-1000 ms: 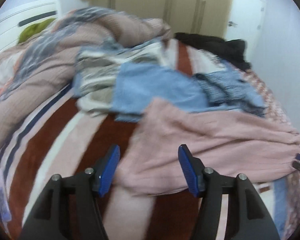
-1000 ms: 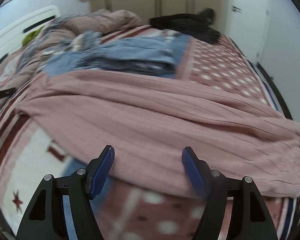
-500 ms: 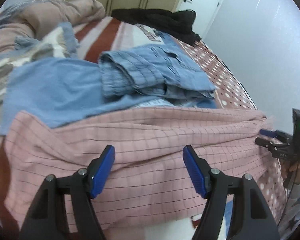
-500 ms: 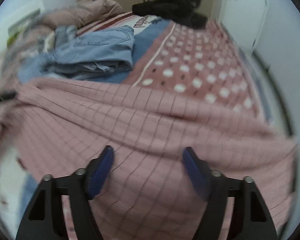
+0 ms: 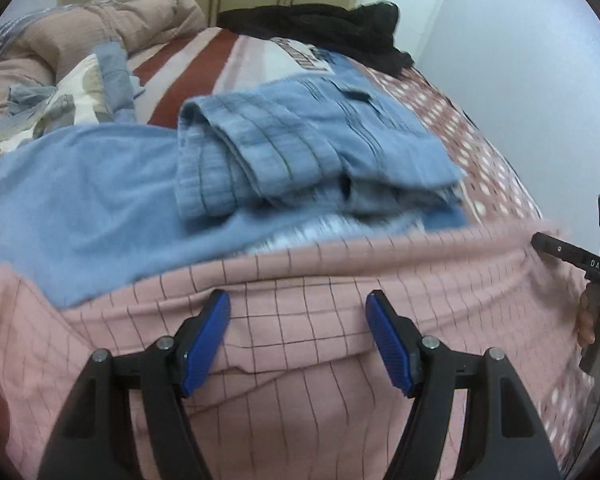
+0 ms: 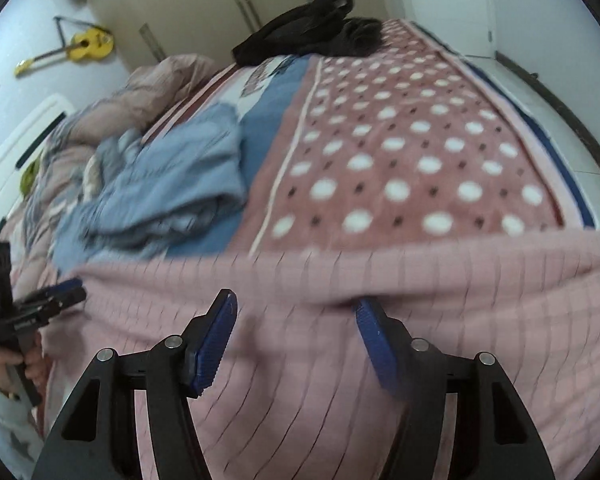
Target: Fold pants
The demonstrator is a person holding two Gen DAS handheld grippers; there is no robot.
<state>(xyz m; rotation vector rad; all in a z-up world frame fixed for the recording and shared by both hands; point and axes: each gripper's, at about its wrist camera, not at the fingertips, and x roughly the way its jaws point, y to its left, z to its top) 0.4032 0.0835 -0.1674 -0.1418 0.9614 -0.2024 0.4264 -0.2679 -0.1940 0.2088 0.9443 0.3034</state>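
Two sets of tongs hang over the pink checked pants, which lie spread across the near edge of the bed in front of the folded blue clothes. Our left tongs stand parted above the cloth, gripping nothing; our right tongs, which just narrowed a little, gape too, though blur hides whether one pad touches a ridge. We judge this the reach before the fold: next, each must pinch an edge.
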